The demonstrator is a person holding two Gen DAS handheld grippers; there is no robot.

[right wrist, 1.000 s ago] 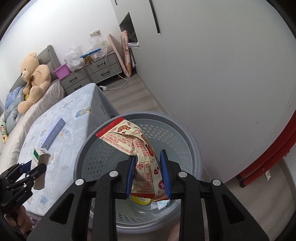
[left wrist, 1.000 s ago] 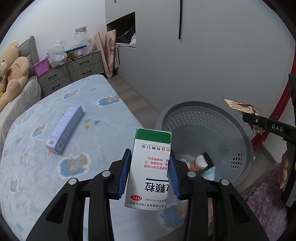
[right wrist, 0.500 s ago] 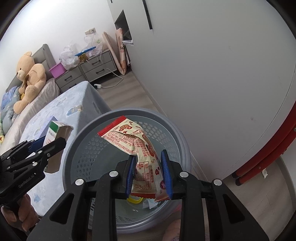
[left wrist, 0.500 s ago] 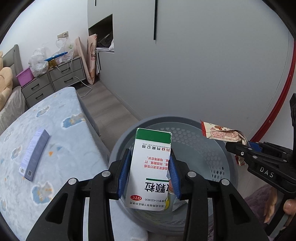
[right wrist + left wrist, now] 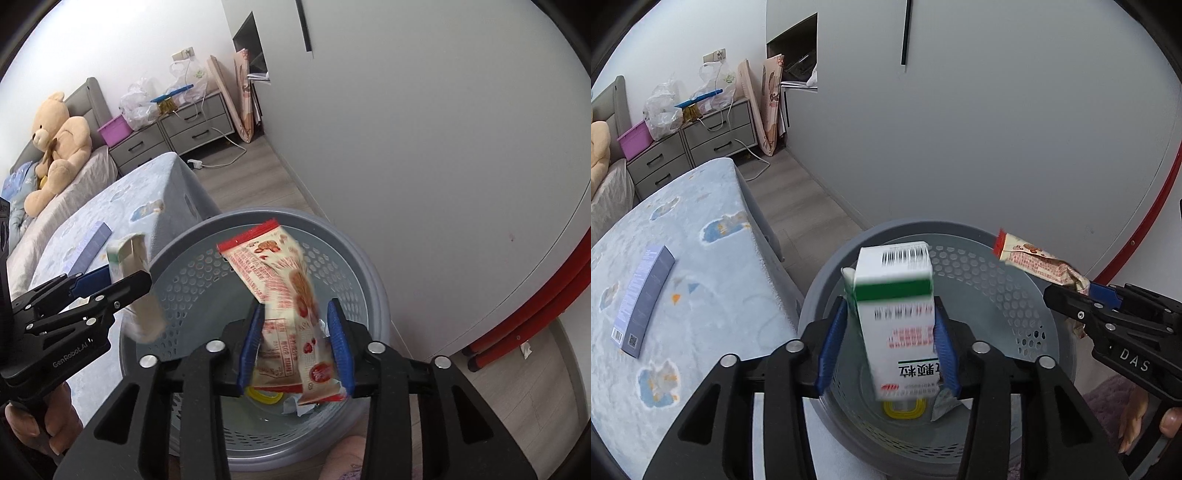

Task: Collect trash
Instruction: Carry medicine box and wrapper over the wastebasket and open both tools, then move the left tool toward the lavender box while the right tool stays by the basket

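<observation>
My left gripper [image 5: 890, 314] stands open over the grey perforated basket [image 5: 960, 236]. A white and green medicine box [image 5: 897, 317] is blurred and tilted between its spread fingers, slipping down. My right gripper [image 5: 295, 321] is also open over the basket [image 5: 354, 258], and the red and cream snack wrapper [image 5: 284, 291] hangs blurred between its fingers, loose. Each gripper shows in the other's view, the right one [image 5: 1071, 295] and the left one [image 5: 110, 284]. A yellow ring [image 5: 264, 397] and scraps lie in the basket bottom.
A purple flat box [image 5: 642, 295] lies on the blue patterned bed [image 5: 701, 266] left of the basket. Grey drawers [image 5: 716, 136] with plastic bags stand by the far wall. A teddy bear [image 5: 55, 147] sits at the bed head. A white wardrobe wall [image 5: 997, 129] rises behind the basket.
Both grippers have opened over the basket. The medicine box has tipped and started to drop from the left fingers; the wrapper has come loose in the right fingers.
</observation>
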